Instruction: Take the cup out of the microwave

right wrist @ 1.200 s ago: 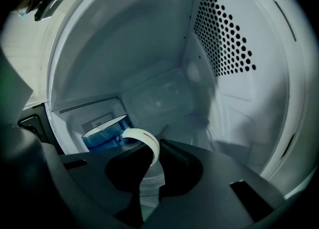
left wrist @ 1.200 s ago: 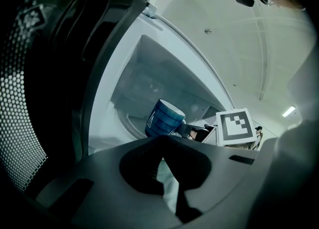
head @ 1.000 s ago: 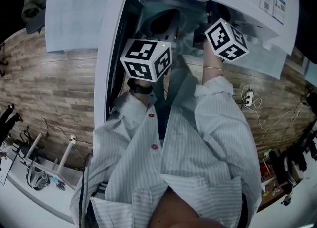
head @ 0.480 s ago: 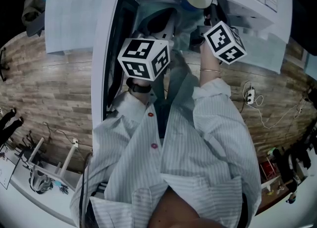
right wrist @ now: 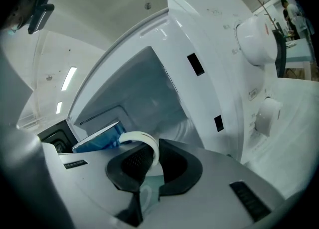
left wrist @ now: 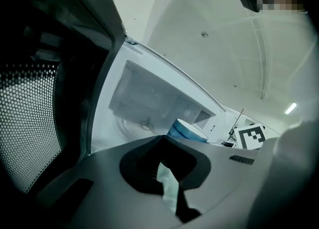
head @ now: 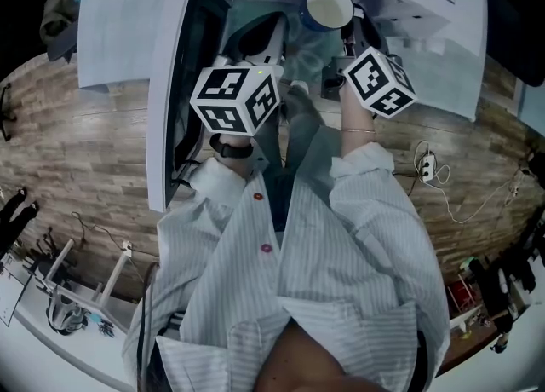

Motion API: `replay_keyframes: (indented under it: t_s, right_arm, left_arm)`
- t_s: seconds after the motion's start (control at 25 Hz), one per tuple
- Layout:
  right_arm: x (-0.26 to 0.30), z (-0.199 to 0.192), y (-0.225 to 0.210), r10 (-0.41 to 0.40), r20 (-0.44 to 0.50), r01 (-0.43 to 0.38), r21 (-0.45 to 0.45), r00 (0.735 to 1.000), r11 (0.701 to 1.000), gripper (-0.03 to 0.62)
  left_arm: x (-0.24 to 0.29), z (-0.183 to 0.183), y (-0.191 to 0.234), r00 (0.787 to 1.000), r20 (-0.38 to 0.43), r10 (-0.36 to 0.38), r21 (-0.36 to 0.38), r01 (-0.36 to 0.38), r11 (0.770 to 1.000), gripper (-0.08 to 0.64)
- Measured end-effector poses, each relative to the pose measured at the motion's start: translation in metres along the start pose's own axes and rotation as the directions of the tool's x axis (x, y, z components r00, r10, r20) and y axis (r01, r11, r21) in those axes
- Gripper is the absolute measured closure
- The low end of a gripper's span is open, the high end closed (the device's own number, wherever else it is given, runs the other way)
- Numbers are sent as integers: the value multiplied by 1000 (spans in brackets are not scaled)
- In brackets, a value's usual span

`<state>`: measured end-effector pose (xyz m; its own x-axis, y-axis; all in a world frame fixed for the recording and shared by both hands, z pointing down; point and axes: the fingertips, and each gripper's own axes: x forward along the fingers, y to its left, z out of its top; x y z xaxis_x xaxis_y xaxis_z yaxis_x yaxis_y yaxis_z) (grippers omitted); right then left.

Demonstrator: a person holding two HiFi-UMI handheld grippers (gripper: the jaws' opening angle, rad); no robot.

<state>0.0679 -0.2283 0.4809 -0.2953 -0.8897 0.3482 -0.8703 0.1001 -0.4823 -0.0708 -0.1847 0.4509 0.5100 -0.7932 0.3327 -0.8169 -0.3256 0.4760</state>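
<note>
Nearest, in the head view: striped shirt (head: 341,279), both sleeves reaching fwd. One marker cube sits on each claw, the left cube (head: 236,99) & the right cube (head: 377,82).

R claw (right wrist: 148,149): jaws nearly together, pinched on the white handle (right wrist: 145,142) of the cup (right wrist: 97,140). The handle loop sits btwn the pads. The cup body is just past the tips, to their left. Cup is blue outside, white inside. The head view shows its round rim just beyond the right cube.

L claw (left wrist: 160,148): jaws closed, tips meeting, nothing btwn them. The cup is ahead of its tips & to the right, not touching it.

Cup position: at the open front of the microwave (right wrist: 214,49), right at the mouth, carried by the R claw alone. Can't tell if its base is past the sill.

Beyond both claws is the cavity w/ pale walls. The turntable hub (left wrist: 145,123) is on the cavity floor, left of the cup as seen from the L claw.

The door (left wrist: 30,123) is swung open, left of the L claw, w/ a dotted mesh window. Right of the R claw is the control panel w/ two round knobs, the upper knob (right wrist: 255,38) & the lower knob (right wrist: 268,116).

Farthest, in the head view: wood-look floor (head: 85,143) w/ a power strip (head: 426,166) lying on it, right of the R arm.
</note>
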Motion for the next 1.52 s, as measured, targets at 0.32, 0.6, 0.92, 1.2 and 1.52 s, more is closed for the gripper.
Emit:
replay_keyframes:
  t_s: [0.32,0.6,0.92,1.2,1.52]
  right_arm:
    - [-28,13,16,100,-58,-102,-23,993,995,535]
    - [-47,30,31,168,-89,-172,-43,982,984,535]
    - [-69,51,41,223,-100,-231,-68,970,971,535]
    - [-96,68,51,275,-97,-281,-59,957,958,535]
    - [-120,94,57,311,-78,-317,-91,947,944,535]
  left_arm:
    - [-11,22,-27,999,48,11,5,-11,1000,552]
    - [-22,43,-41,997,72,9,10,-9,1000,552]
    - [-30,52,-67,997,77,-15,28,12,1000,552]
    - [-38,60,-87,996,81,-45,44,41,998,552]
    - [-43,70,-114,990,88,-110,87,102,991,552]
